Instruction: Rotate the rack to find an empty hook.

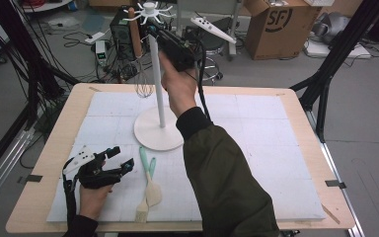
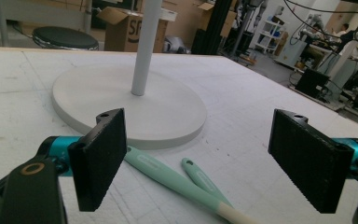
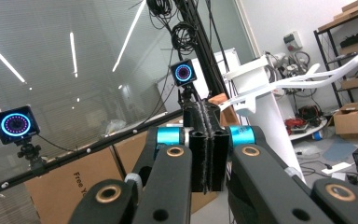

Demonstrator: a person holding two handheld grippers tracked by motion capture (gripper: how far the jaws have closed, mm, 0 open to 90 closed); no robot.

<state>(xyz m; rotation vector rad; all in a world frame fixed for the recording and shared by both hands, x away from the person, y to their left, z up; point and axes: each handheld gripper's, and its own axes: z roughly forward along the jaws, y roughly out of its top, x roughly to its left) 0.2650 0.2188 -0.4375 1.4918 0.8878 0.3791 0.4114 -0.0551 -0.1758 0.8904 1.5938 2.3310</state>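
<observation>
High view: two utensils [image 1: 148,182] lay at six o'clock of one stand [image 1: 159,129] on the white counter [image 1: 256,148]; a whisk [image 1: 143,84] hung; left tongs [image 1: 121,159] gaped, right tongs [image 3: 207,140] were closed, empty; the room was cluttered.

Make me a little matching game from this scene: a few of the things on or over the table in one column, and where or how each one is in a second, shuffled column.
Things:
1. white round-based stand with a tall pole
2. mint-handled silicone spatula
3. left gripper
4. right gripper

States:
A. jaws wide apart, low over the white mat
B. lying flat on the mat in front of the base
C. standing upright near the middle of the table
D. jaws pressed together, raised near the hooks at the pole's top

Pairs: 1-C, 2-B, 3-A, 4-D
</observation>
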